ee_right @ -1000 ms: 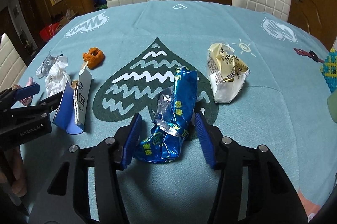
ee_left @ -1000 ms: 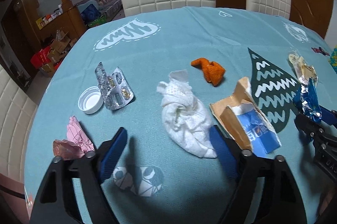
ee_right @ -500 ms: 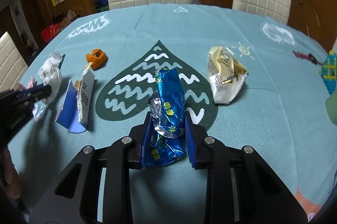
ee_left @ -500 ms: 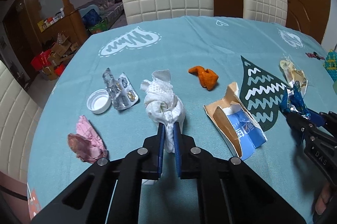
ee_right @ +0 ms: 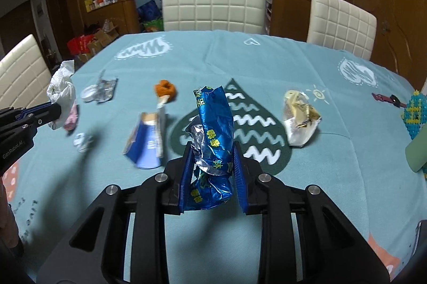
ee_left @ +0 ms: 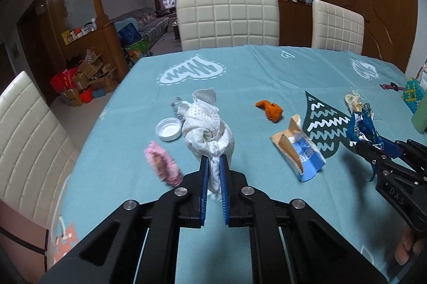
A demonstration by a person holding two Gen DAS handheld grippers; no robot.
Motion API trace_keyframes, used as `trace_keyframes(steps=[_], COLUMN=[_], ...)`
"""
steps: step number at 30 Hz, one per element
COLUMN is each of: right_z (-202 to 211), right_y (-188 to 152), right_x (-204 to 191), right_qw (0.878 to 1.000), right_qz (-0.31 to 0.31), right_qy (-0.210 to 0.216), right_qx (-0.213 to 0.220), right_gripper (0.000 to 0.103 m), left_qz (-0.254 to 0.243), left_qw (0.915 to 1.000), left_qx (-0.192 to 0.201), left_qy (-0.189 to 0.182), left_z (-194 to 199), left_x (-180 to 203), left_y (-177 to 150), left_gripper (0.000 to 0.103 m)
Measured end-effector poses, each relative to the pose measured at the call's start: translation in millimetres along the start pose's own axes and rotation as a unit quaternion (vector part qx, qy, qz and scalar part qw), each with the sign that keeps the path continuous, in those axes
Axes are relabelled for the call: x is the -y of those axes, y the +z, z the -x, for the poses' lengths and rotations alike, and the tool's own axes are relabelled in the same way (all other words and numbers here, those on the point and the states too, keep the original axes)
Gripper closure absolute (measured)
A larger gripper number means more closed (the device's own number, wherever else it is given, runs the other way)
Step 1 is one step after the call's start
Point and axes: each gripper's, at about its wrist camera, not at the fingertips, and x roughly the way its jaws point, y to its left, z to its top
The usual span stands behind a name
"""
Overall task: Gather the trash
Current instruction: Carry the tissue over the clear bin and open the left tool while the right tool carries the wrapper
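- A round table under a teal cloth (ee_left: pixel 253 75) fills the dining room; its far half lies bare, white chairs (ee_left: pixel 226 16) at the rim.
- Left gripper (ee_left: pixel 213 171) is clamped on a crumpled white tissue (ee_left: pixel 205 123), raised near the left edge.
- Right gripper (ee_right: pixel 212 171) pinches a blue foil wrapper (ee_right: pixel 213 129), upright.
- A torn blue carton (ee_right: pixel 148 139), orange peel (ee_right: pixel 164 89) and a yellow wrapper (ee_right: pixel 300 118) lie well apart.

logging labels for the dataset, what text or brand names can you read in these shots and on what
"GenRobot.AI": on the left hand-held gripper, right wrist view.
"DAS": partial lettering on the right hand-held gripper, left wrist view.
Yellow characters on the blue foil wrapper: not readable.
Print on the blue and white carton: blurred.
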Motion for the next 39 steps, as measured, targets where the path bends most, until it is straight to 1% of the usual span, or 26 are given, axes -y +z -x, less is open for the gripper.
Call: trace_keyframes(steps=[4, 10, 17, 22, 29, 34, 39], right_z=[16, 43, 58, 62, 56, 48, 45], right_y=[-3, -6, -2, 4, 8, 13, 19], right_x=[-30, -91, -155, -200, -271, -309, -338], right_qw=[0.999, 0.996, 0.99, 0.984, 0.972, 0.965, 0.959], right_qz=[0.029, 0.084, 0.127, 0.159, 0.207, 0.223, 0.237], right_qy=[0.014, 0.035, 0.056, 0.074, 0.106, 0.132, 0.148], right_qx=[0.002, 0.018, 0.029, 0.034, 0.037, 0.033, 0.039], right_gripper=[0.074, 0.074, 0.074, 0.074, 0.073, 0.073, 0.073], left_qz=[0.017, 0.034, 0.06, 0.085, 0.125, 0.139, 0.151], left_qw=[0.9998, 0.9989, 0.9966, 0.9942, 0.9884, 0.9842, 0.9801], left_qx=[0.007, 0.023, 0.039, 0.038, 0.029, 0.024, 0.021], left_qy=[0.012, 0.024, 0.041, 0.054, 0.082, 0.107, 0.127], left_z=[21, 51, 77, 82, 83, 84, 86], left_x=[-22, -51, -93, -125, -179, -209, -235], left_y=[-13, -32, -48, -60, -77, -85, -91], left_gripper=[0.094, 0.094, 0.094, 0.094, 0.094, 0.094, 0.094])
